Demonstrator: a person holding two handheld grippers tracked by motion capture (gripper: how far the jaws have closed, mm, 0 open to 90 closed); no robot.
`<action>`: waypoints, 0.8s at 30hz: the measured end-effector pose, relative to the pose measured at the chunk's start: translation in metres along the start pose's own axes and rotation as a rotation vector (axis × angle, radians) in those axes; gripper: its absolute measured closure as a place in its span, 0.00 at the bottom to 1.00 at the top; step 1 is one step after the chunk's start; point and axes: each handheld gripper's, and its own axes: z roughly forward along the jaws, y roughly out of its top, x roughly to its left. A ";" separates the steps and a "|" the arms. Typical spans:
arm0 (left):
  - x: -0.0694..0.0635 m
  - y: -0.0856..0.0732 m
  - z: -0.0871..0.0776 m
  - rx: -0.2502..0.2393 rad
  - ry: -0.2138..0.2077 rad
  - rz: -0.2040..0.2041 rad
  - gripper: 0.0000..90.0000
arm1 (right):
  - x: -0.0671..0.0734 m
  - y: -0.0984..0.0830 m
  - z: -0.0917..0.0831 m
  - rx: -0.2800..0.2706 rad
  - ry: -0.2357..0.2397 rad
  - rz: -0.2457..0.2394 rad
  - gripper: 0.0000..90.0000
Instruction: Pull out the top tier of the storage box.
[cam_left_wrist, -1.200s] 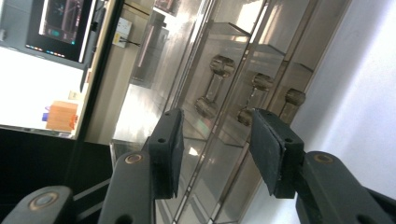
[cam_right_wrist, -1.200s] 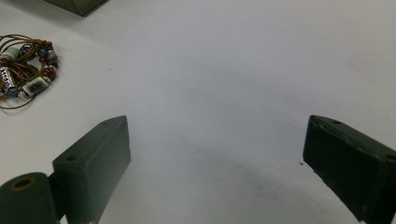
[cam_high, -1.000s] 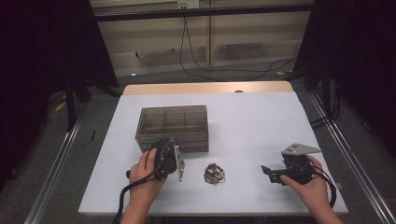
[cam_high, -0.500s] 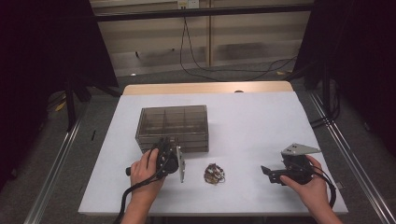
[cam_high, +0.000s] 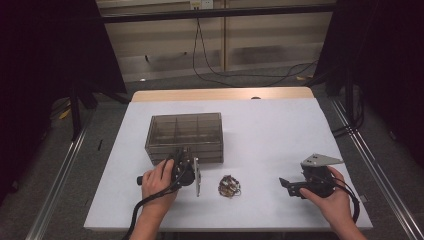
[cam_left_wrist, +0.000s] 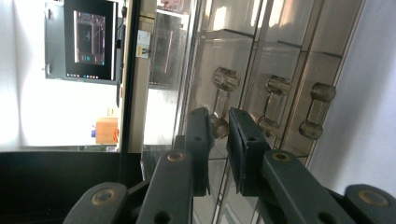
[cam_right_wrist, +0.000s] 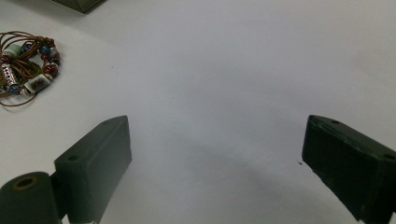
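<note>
The box (cam_high: 185, 136) stands left of centre on the counter (cam_high: 280, 130), a smoky clear case with three drawer knobs on its front. The left gripper (cam_left_wrist: 219, 135) sits at that front – its jaws have just been closing around the leftmost knob (cam_left_wrist: 223, 91), nearly together, though whether the pads press on it I cannot tell. Just right of that hand lies a beaded bracelet (cam_high: 229, 186), apart from the box. Further right, the right gripper (cam_right_wrist: 215, 158) rests with jaws spread wide over bare counter – nothing between them.
</note>
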 end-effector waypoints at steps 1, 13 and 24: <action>0.000 0.000 0.000 0.003 -0.007 -0.002 0.88 | 0.000 0.000 0.000 0.000 0.000 0.000 0.09; 0.002 0.001 -0.003 0.010 -0.029 0.006 0.88 | -0.001 0.000 -0.001 0.000 0.000 0.000 0.09; 0.003 0.001 -0.009 -0.004 -0.037 0.001 0.91 | -0.001 0.000 0.000 -0.001 -0.001 -0.005 0.09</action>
